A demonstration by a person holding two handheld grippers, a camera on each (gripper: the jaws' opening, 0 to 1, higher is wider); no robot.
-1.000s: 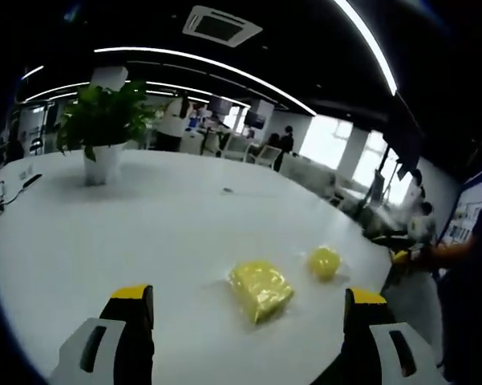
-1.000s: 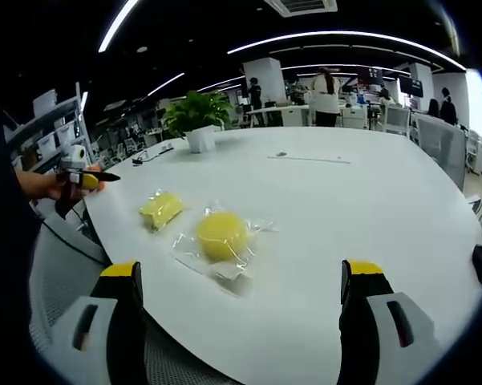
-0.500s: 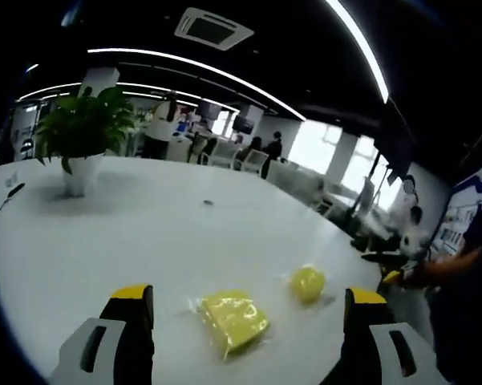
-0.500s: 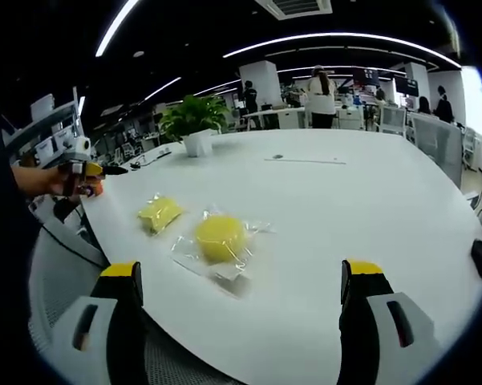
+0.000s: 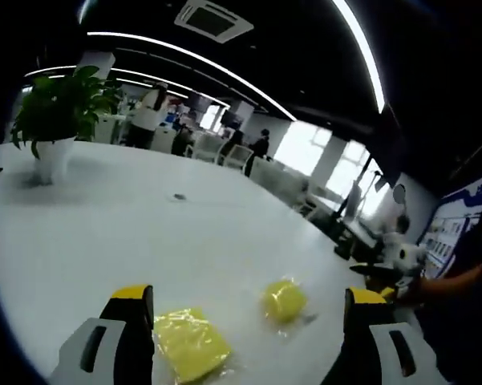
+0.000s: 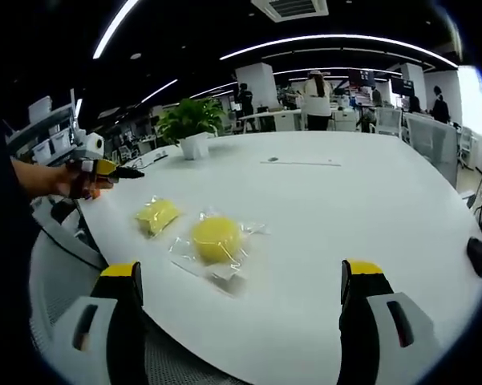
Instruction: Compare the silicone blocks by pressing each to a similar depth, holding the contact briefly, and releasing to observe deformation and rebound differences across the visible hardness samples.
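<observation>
Two yellow silicone blocks in clear wrappers lie on the white table [image 6: 345, 200]. The square block [image 5: 188, 346] sits just inside my left gripper's [image 5: 249, 295] left finger, low in the left gripper view. The round block [image 5: 285, 301] lies a little farther off, between the open jaws. In the right gripper view the round block [image 6: 216, 239] is the nearer one and the square block [image 6: 158, 214] lies beyond it to the left. My right gripper [image 6: 241, 271] stands open above the table's near edge, touching neither. A hand holds the left gripper [image 6: 127, 170] past the table's left edge.
A potted plant [image 6: 191, 124] in a white pot stands far back on the table, also the plant [image 5: 52, 120]. A small dark object [image 6: 477, 257] lies at the table's right edge. People and desks fill the office behind. The right gripper [image 5: 397, 261] and an arm show at the right.
The left gripper's view has swung so both blocks sit lower and further left in it. In the right gripper view the left gripper has edged toward the table. The blocks have not moved.
</observation>
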